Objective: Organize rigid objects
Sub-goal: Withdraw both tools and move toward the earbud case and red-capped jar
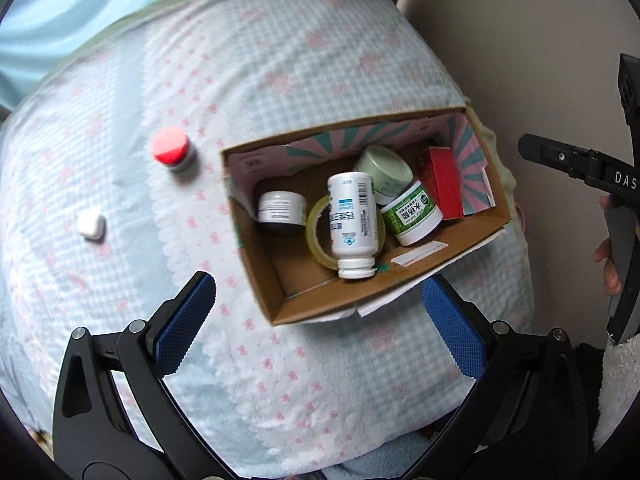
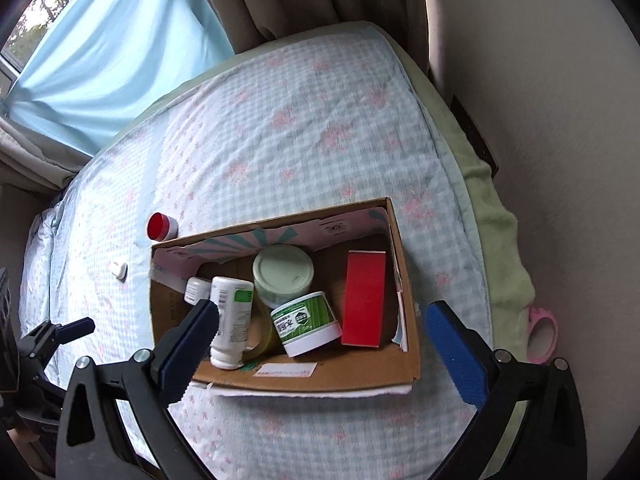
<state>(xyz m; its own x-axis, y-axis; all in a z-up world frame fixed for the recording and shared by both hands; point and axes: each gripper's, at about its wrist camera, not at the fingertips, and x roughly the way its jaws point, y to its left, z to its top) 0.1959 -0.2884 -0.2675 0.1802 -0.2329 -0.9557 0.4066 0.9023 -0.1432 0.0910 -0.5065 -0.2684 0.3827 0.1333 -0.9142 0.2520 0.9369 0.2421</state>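
A: Both tongs?
B: Left tongs (image 1: 318, 312) and right tongs (image 2: 322, 340) spread wide, empty, above the open brown cardboard box (image 2: 408, 312).
A: Leftovers?
B: Red-capped jar (image 1: 173, 153) and small white case (image 1: 91, 225) on the bed (image 1: 280, 80).

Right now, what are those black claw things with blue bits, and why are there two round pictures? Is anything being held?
Those claws are two hand-held grippers that a person squeezes, one in each hand. Each carries a small camera looking along its fingers, so you get two round pictures: one from the left gripper, one from the right gripper. The blue bits are the grippy pads. Both grippers are wide open and hold nothing. Below them is a bed with a checked bedspread. On it stands a cardboard box holding a white bottle lying down, a green tub, a red box, a tape roll and more jars. A red-capped jar and a small white thing lie outside the box.
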